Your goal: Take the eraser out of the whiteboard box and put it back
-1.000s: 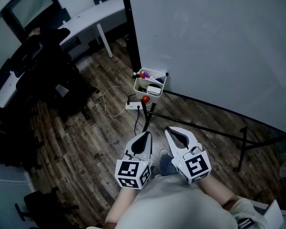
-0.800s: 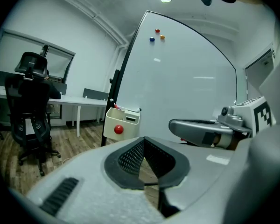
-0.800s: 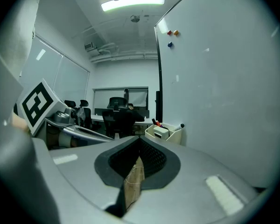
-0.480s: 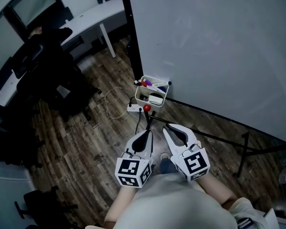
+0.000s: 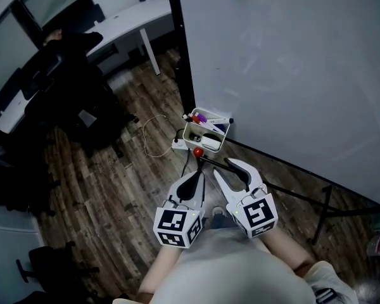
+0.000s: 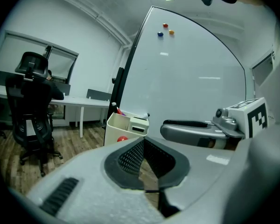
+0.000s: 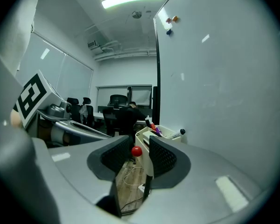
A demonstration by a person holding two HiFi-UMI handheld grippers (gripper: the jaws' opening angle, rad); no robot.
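Finding one: the whiteboard box (image 5: 191,132), a small pale tub, hangs at the lower left corner of the whiteboard (image 5: 291,75), just above centre frame in the head view. The eraser (image 5: 209,142) sits inside it, a pale block at the tub's near end, with markers (image 5: 210,118) lying across the far end. A red knob (image 5: 197,151) shows just below the tub.

Finding two: the left gripper (image 5: 198,177) has its jaws together and holds nothing. The right gripper (image 5: 224,167) is opening, and its own view shows only floor and the red knob beyond the gap, so it holds nothing. Both are near the tub but short of it.

Assessment: I judge the eraser light and stiff in its body, likely with a soft felt face that gives under pressure. The shell may be smooth and could slip, so I would close across the two long sides of the exposed upper end, squarely, clear of the tub wall and the markers. It does not look fragile; only the crowded tub calls for care
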